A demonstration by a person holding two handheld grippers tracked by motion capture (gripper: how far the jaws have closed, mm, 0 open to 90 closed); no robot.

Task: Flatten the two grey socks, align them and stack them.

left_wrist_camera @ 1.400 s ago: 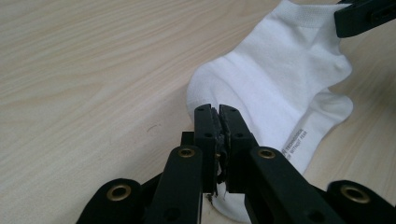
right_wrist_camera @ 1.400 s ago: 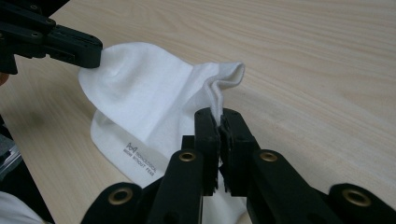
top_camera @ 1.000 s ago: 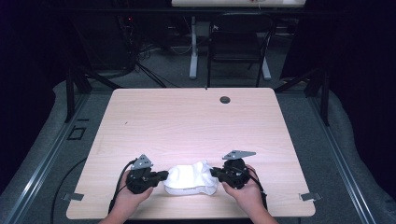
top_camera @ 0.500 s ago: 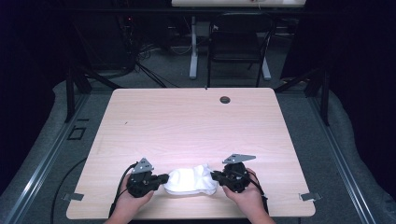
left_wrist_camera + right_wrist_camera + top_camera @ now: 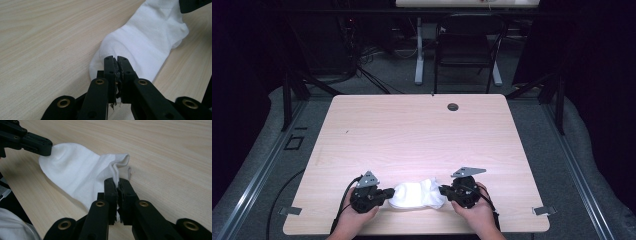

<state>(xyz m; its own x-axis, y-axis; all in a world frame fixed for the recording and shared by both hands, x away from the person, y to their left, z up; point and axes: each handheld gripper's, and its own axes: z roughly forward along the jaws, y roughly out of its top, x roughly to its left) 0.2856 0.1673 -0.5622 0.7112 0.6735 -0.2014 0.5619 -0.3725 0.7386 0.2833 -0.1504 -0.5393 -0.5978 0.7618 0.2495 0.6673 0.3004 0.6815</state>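
— Where is the sock?

— Lying near the front edge of the table (image 5: pixel 422 125), a white sock (image 5: pixel 418 194) stretched between the two tongs. Bunched a little in the middle in the high view.

— And the left gripper?

— Left gripper (image 5: pixel 388 193) at the left end of the sock, held by a hand (image 5: pixel 357 215). In the left gripper view, jaws pressed together on the rounded toe end of the sock (image 5: pixel 140 47), a bit of white cloth caught between them.

— The right one?

— Right gripper (image 5: pixel 443 190) at the other end, hand (image 5: pixel 474 212) behind it. In the right gripper view, jaws closed on the folded cuff edge of the sock (image 5: pixel 75 172); the cloth wrinkled just above the tips. Left gripper (image 5: pixel 46 147) visible there too, at the far end of the sock.

— Anything else on the table?

— A small dark round hole (image 5: pixel 453 106) near the far edge, well apart from the sock. Behind the table, a dark chair (image 5: pixel 467 45) on the floor.
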